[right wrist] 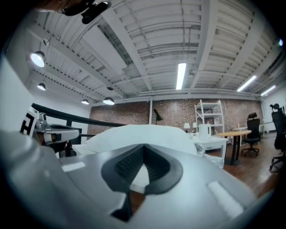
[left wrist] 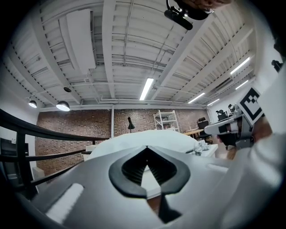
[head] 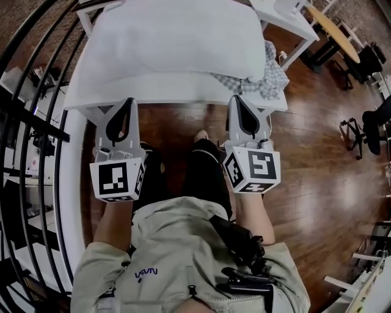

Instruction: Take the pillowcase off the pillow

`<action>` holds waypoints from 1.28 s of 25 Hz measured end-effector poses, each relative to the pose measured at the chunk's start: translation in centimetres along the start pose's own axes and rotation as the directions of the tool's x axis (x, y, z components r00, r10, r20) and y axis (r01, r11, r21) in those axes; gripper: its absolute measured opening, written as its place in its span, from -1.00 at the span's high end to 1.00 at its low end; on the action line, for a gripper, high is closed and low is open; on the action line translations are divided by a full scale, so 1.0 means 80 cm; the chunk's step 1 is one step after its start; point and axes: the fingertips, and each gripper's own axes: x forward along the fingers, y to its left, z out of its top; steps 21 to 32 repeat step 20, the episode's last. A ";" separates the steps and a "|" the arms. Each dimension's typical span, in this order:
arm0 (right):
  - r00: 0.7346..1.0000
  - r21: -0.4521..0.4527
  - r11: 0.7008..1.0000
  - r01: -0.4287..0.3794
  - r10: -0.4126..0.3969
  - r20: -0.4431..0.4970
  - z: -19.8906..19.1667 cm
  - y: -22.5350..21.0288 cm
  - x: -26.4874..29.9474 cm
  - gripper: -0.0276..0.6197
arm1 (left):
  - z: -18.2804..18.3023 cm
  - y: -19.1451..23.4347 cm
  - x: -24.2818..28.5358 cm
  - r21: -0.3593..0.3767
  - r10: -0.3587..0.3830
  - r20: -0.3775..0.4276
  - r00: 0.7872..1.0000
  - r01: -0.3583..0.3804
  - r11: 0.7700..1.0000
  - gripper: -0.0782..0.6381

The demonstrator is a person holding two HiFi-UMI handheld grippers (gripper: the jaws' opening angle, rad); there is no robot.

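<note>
A plump white pillow lies on a white table in front of me. A grey checked pillowcase is bunched at the pillow's right end, off the pillow. My left gripper hovers at the table's near edge, jaws shut with nothing between them. My right gripper is level with it, also shut and empty, just left of the checked cloth. In the left gripper view the pillow rises beyond the closed jaws, with the pillowcase at right. The right gripper view shows the pillow and the pillowcase.
A black railing curves along the left. Behind the table at the right stand a second white table, a round wooden table and office chairs. The floor is dark wood.
</note>
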 end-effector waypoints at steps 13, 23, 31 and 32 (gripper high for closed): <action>1.000 -0.027 1.000 0.012 -0.013 -0.023 -0.010 -0.002 0.003 0.91 | -0.001 -0.001 0.001 -0.009 -0.010 0.003 1.000 0.010 1.000 0.77; 0.999 -0.029 0.999 0.014 -0.015 -0.036 -0.015 -0.005 0.004 0.91 | -0.005 -0.004 0.003 -0.024 -0.022 -0.022 1.000 0.022 0.999 0.77; 0.999 -0.029 0.999 0.014 -0.015 -0.036 -0.015 -0.005 0.004 0.91 | -0.005 -0.004 0.003 -0.024 -0.022 -0.022 1.000 0.022 0.999 0.77; 0.999 -0.029 0.999 0.014 -0.015 -0.036 -0.015 -0.005 0.004 0.91 | -0.005 -0.004 0.003 -0.024 -0.022 -0.022 1.000 0.022 0.999 0.77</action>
